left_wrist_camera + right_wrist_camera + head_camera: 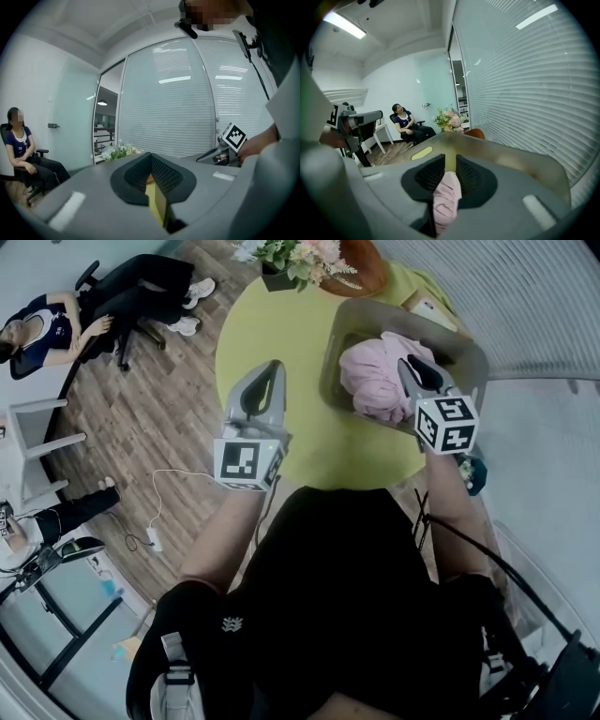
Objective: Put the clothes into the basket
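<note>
A grey basket (pixel 330 352) stands on the right part of a round yellow-green table (pixel 272 329), with a heap of pink clothes (pixel 367 376) inside. My right gripper (pixel 410 367) hangs over the basket, shut on a fold of the pink cloth (pixel 446 197), which bunches between its pads (pixel 469 176). Beyond those jaws the basket's far wall (pixel 525 161) fills the right gripper view. My left gripper (pixel 274 373) hovers over the table left of the basket, shut and holding nothing; a sliver of table (pixel 152 197) shows under its pads. It points level towards the glass wall.
A flower arrangement (pixel 298 259) and a brown rounded object (pixel 364 268) sit at the table's far edge. A person (pixel 56 324) sits in an office chair on the wood floor at the left. A white chair (pixel 33 432) and a floor cable (pixel 155 521) lie nearer. Blinds cover the glass wall on the right.
</note>
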Available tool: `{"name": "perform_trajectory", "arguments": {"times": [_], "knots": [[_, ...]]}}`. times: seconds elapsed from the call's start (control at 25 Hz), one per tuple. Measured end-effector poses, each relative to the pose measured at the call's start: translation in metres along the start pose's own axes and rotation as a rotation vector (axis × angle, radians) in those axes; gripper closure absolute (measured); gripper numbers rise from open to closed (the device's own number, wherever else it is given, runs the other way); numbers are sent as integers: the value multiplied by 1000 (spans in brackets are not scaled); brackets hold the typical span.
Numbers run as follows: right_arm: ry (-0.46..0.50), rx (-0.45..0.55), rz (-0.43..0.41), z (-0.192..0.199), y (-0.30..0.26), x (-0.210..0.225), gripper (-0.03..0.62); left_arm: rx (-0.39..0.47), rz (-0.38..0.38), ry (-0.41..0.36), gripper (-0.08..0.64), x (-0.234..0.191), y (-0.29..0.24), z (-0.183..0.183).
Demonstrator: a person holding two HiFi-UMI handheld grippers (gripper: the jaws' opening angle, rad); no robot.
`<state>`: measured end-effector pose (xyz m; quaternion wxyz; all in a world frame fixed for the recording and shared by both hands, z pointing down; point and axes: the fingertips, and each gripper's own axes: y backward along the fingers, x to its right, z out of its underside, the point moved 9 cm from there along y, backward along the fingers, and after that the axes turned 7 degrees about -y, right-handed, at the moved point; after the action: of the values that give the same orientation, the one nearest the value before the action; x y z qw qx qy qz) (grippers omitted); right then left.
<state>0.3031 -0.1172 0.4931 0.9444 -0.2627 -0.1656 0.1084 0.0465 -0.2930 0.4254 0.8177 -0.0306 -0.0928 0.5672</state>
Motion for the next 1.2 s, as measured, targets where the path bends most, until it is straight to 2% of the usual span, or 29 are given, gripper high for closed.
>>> {"name": "perform_trajectory", "arguments": {"times": [0.16,0.28,0.48,0.56,0.76,1.0,1.2], "knots": [[-9,102,-40,-11,14,-4,520,22,-1,-13,552,0,3,-10],[-3,184,-38,-21,27,-8,520,42,-1,-22,552,1,7,-19],[13,376,55,-41,68,-13,520,69,-5,-27,552,2,19,-39],[9,422,68,-47,85,-16,520,82,-5,-22,552,4,26,-48],[13,465,78,-47,114,-18,534,114,10,-26,552,14,36,-62],[61,517,126,-37,148,-23,551,140,13,-34,552,22,47,-68],[88,542,136,-29,170,-30,589,150,19,-46,552,31,62,-75]]}}
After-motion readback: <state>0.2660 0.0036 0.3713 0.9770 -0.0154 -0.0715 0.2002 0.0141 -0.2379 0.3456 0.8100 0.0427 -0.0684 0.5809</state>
